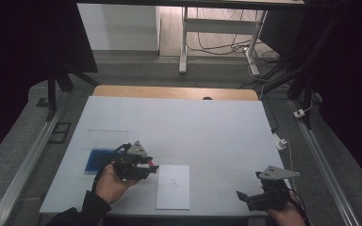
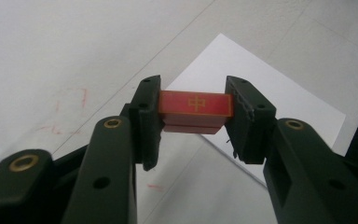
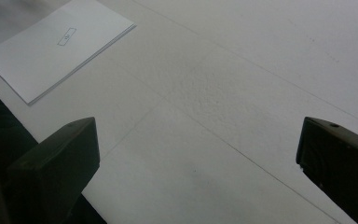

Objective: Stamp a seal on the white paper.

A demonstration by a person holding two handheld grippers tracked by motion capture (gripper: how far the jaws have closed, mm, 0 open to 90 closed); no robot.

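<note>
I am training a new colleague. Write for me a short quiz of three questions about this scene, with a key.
1. True or false: the left gripper holds a red block.
2. The jaws of the right gripper stand: A) wide apart with nothing between; B) closed on the paper.
3. What lies on the table beside the white sheet of paper, at the person's left: a blue ____.

Key: 1 true; 2 A; 3 tray.

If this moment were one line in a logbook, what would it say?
left claw: shut on red block, beside paper sheet | right claw: open, empty | blue tray: far left
</note>
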